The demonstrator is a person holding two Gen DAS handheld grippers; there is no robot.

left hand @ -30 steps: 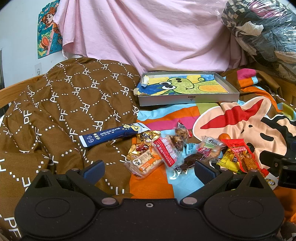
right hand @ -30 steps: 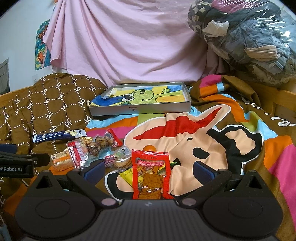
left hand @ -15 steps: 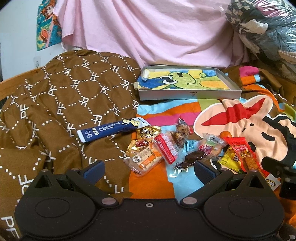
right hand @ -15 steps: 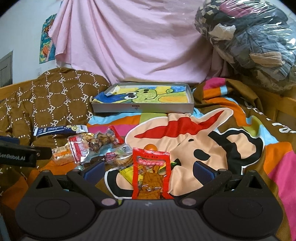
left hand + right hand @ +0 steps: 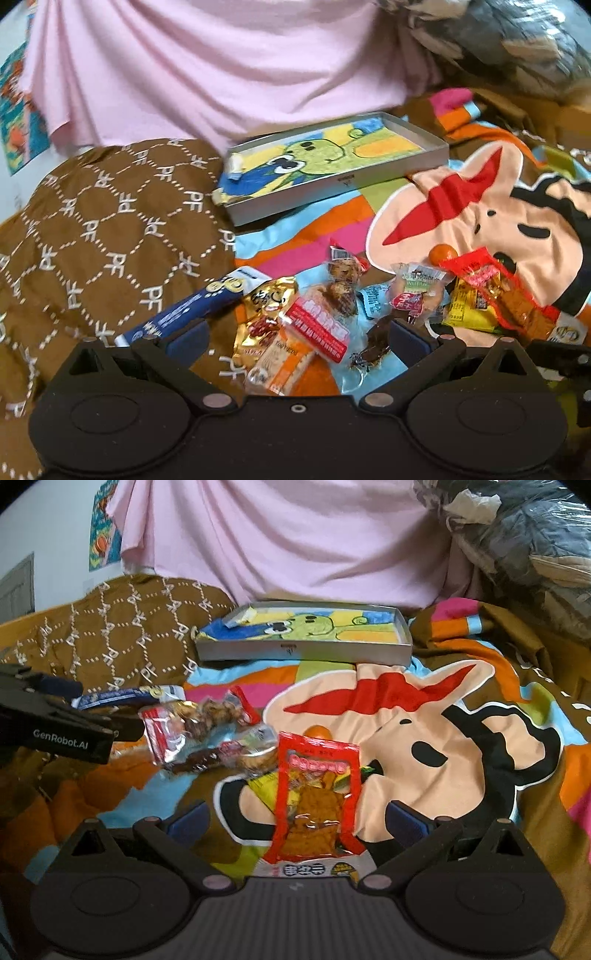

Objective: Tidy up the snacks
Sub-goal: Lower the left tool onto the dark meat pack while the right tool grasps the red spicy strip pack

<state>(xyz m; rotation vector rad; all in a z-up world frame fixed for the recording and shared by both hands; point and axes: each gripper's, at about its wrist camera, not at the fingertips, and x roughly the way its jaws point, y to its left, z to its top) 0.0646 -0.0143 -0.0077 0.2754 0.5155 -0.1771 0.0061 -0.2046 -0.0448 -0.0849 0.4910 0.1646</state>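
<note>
A pile of snack packets lies on the colourful cartoon bedspread (image 5: 461,206). My left gripper (image 5: 297,338) is open just above a gold packet (image 5: 267,310), a clear packet with a red label (image 5: 319,326) and a dark brown snack (image 5: 376,341). A blue stick packet (image 5: 184,314) lies by its left finger. My right gripper (image 5: 297,819) is open around a red packet of brown pieces (image 5: 317,801), which lies flat between its fingers over a yellow packet (image 5: 266,786). A small orange ball (image 5: 319,733) sits behind it. The grey tray (image 5: 303,651) with a cartoon lining stands further back.
A brown patterned quilt (image 5: 103,229) is heaped on the left, and a pink sheet (image 5: 280,539) hangs behind the tray. Bagged clothes (image 5: 524,535) are piled at the back right. The left gripper's body (image 5: 55,723) shows at the left edge of the right wrist view.
Both grippers have moved forward and lower onto the snack pile; the left view has tilted. The red packet now lies between the right fingers. Both stay open.
</note>
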